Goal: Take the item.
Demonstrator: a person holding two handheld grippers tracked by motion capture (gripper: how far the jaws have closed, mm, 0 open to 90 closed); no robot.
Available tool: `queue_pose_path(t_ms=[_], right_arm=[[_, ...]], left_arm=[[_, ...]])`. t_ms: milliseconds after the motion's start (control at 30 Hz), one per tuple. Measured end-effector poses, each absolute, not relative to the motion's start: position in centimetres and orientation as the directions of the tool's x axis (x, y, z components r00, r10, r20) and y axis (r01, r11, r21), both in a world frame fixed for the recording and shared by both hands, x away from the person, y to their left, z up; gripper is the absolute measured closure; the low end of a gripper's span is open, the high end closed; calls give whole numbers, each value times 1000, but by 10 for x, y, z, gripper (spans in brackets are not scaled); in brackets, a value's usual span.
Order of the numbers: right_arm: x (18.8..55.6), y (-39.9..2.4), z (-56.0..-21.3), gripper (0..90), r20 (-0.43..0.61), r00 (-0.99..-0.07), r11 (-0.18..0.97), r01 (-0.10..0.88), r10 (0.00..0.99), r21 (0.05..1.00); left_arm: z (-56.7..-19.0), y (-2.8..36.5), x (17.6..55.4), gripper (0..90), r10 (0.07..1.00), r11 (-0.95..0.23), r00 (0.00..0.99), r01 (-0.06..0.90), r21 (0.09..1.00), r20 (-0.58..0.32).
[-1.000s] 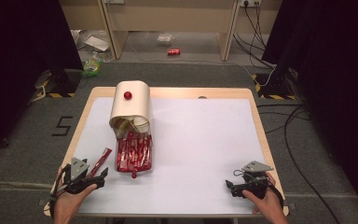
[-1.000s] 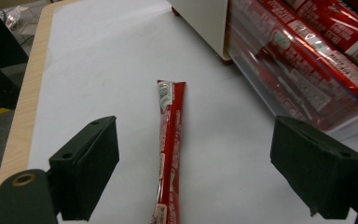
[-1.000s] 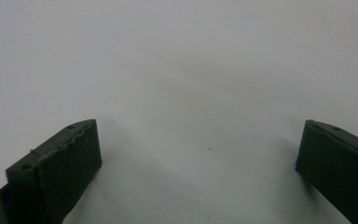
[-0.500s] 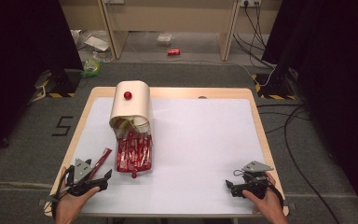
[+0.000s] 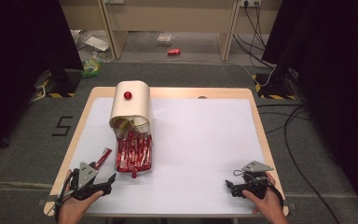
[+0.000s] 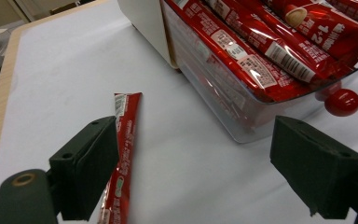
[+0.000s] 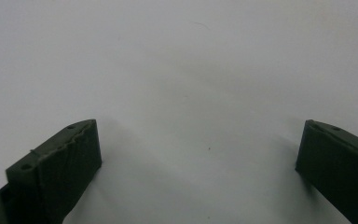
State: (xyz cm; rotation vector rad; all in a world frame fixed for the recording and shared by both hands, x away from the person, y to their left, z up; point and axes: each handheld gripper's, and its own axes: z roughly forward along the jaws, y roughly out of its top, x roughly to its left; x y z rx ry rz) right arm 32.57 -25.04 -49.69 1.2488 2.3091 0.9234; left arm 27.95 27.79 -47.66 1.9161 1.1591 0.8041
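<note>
Red stick point(image 6: 123, 154) lies loose on the tabletop point(image 5: 200, 140), left of the drawer point(image 5: 134, 153), long axis running near-to-far. Left gripper point(image 5: 106, 181), jaws spread and empty, is nearer; right gripper point(image 5: 230, 185) spread too, far right.

A slim red foil stick sachet point(image 5: 102, 158) lies flat on the white tabletop near the left front, angled slightly, just left of a clear plastic drawer point(image 5: 134, 164). That drawer, pulled out of a cream rounded box point(image 5: 130, 105), is packed with matching red sachets and has a red ball knob point(image 5: 134, 176) at its near end.
</note>
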Motion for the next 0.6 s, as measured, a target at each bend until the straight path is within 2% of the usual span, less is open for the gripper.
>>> queue_pose_path(t_ms=[600], right_arm=[[326,-250,-497,3,-2,-546,396,605,838,690]], left_arm=[[-479,269,276,152,905,-315,407,444,839,125]])
